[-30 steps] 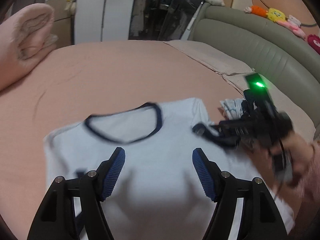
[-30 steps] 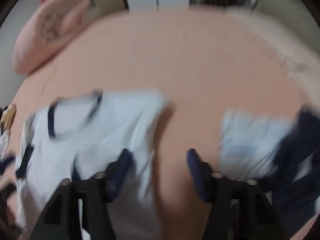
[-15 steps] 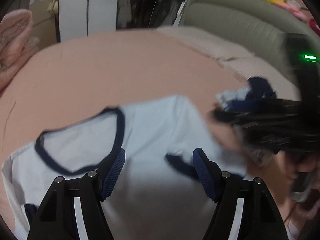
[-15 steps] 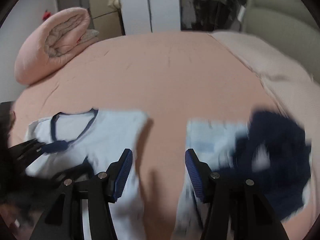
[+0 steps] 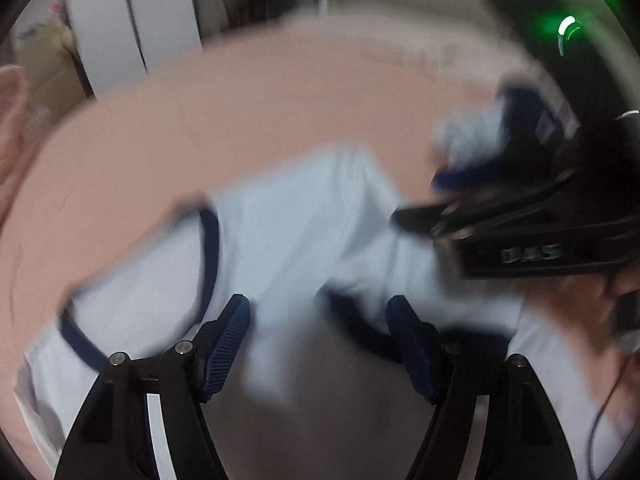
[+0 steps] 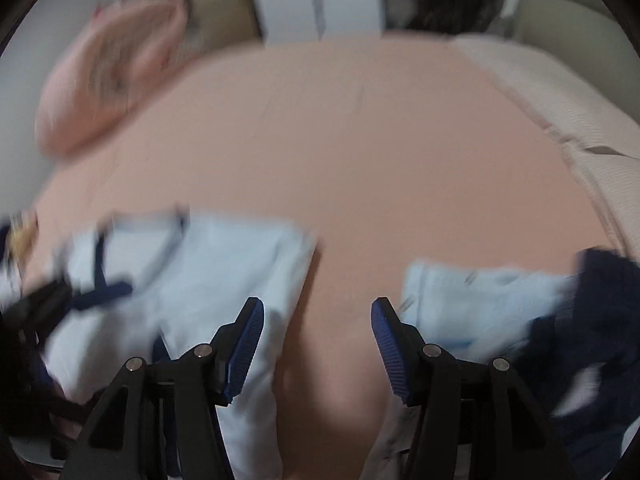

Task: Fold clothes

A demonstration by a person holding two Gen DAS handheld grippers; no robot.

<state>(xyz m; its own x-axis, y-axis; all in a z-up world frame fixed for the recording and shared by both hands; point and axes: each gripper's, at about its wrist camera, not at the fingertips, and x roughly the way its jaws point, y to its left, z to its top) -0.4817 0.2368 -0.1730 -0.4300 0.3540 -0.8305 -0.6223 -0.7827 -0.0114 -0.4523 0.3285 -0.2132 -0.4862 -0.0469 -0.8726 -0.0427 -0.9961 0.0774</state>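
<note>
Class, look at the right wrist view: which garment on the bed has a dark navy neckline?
The pale blue T-shirt on the left, spread on the pink sheet. The clothes pile on the right is crumpled, showing no neckline.

Lying wide and bare across the middle and far side, the pink bed sheet (image 6: 360,152) leaving open passage between the light-blue T-shirt (image 6: 224,264) at left and the pile of pale and navy clothes (image 6: 520,320) at right; blocking the far left corner, a rolled pink quilt (image 6: 108,76); crowding the T-shirt's right edge, the right gripper (image 5: 404,220), close beside the left gripper (image 5: 320,340); both standing with fingers parted
</note>
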